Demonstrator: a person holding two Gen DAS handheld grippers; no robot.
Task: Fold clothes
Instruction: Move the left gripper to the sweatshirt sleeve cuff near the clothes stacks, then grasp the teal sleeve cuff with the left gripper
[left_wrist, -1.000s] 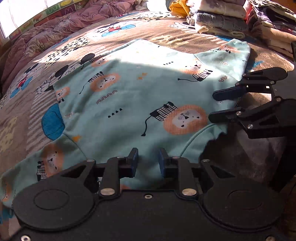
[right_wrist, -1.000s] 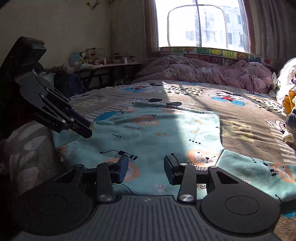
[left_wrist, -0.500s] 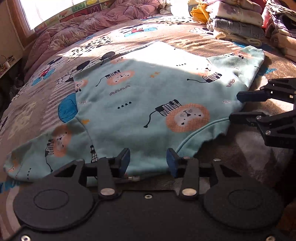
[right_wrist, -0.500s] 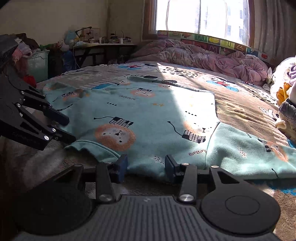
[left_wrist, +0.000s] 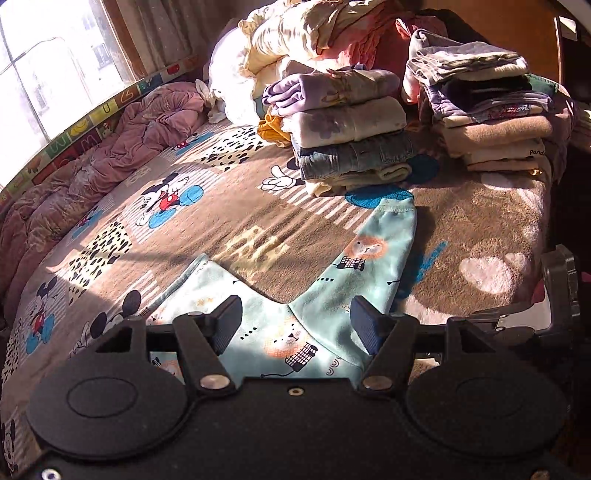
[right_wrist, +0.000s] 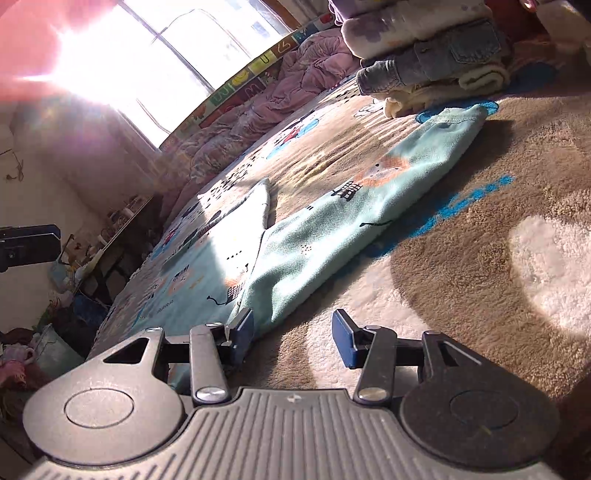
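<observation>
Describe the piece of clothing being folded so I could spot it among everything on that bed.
Start at the brown cartoon-mouse blanket covering the bed. In front of the two stacks of folded clothes, one garment lies spread flat: a mint-green top printed with orange lions, the only unfolded piece.

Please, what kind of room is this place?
Most likely a bedroom at home. A bed blanket with cartoon mice covers a wide bed, a crumpled pink quilt lies below the window, and stacks of folded clothes stand at the far end.
</observation>
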